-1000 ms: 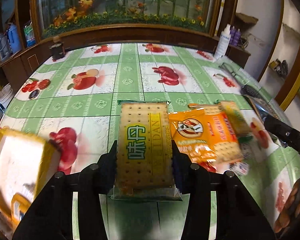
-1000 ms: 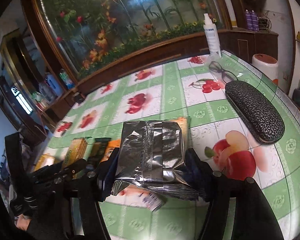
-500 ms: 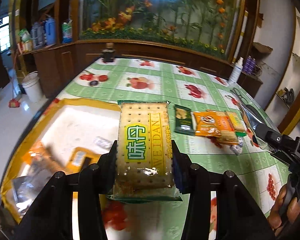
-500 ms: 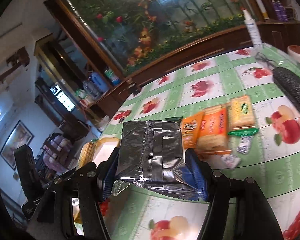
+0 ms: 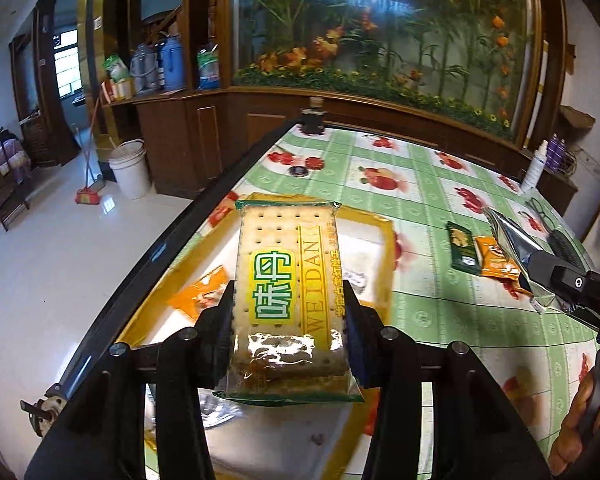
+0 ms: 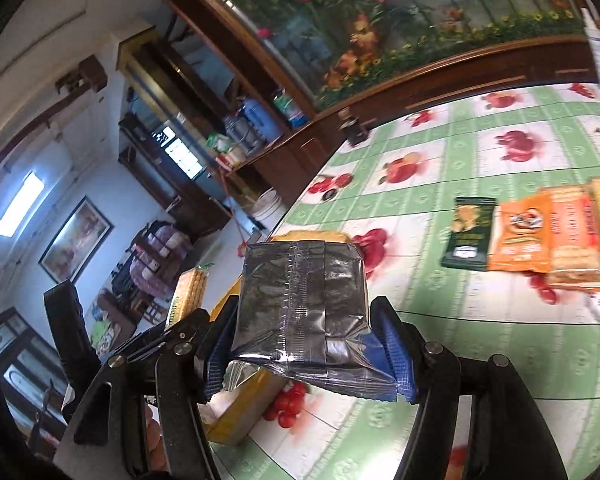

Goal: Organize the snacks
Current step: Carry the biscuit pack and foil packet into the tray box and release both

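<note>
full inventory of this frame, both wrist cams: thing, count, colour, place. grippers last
cracker packet: 1, tan with green and yellow label, clamped in the left gripper above the tray
foil packet: 1, silver, clamped in the right gripper
tray: 1, yellow rim with white floor, at the table's left edge, some packets already inside
dark green packet: 1, flat on the table, left end of the row
orange packets: 2 side by side, right of the green one
tablecloth: 1, green and white with fruit prints
bucket: 1, white, on the floor
left gripper: 1, black, shut on the cracker packet
right gripper: 1, black with blue pads, shut on the foil packet
</note>
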Available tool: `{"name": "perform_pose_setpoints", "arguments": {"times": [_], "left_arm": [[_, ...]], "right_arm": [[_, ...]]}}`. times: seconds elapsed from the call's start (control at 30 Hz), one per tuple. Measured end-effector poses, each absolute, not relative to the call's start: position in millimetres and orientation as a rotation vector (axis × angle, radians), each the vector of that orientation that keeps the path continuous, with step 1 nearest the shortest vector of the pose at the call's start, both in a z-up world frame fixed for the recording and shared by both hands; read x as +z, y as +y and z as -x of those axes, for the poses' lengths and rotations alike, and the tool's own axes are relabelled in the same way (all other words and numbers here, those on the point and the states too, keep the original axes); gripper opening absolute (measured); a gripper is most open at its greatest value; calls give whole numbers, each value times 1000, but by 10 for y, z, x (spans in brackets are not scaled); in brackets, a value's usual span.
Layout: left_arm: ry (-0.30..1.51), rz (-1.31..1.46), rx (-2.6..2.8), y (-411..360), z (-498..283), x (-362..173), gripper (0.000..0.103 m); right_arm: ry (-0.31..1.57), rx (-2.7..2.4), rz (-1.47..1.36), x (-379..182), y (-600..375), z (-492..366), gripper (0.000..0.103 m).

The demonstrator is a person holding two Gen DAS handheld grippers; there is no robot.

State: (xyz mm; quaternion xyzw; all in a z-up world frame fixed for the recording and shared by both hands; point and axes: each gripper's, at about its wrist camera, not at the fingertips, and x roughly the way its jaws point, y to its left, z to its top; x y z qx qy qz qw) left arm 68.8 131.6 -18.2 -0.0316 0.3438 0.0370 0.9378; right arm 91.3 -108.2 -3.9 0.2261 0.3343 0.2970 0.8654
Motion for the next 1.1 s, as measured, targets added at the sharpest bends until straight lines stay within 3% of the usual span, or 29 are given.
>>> {"name": "perform_pose_setpoints", "arguments": {"times": [0.5,0.93,1.1], "left_arm": [[803,144,149,1824,-863,-555,45],[824,146,177,1898,-978,-611,46],[827,180,229,2014,-966,-635,73]], "right_arm": [[820,707,-288,-317,221,-1443,66],[832,663,-157,-499,562,-1605,66],[818,640,-93,-503,609,-1598,67]]}}
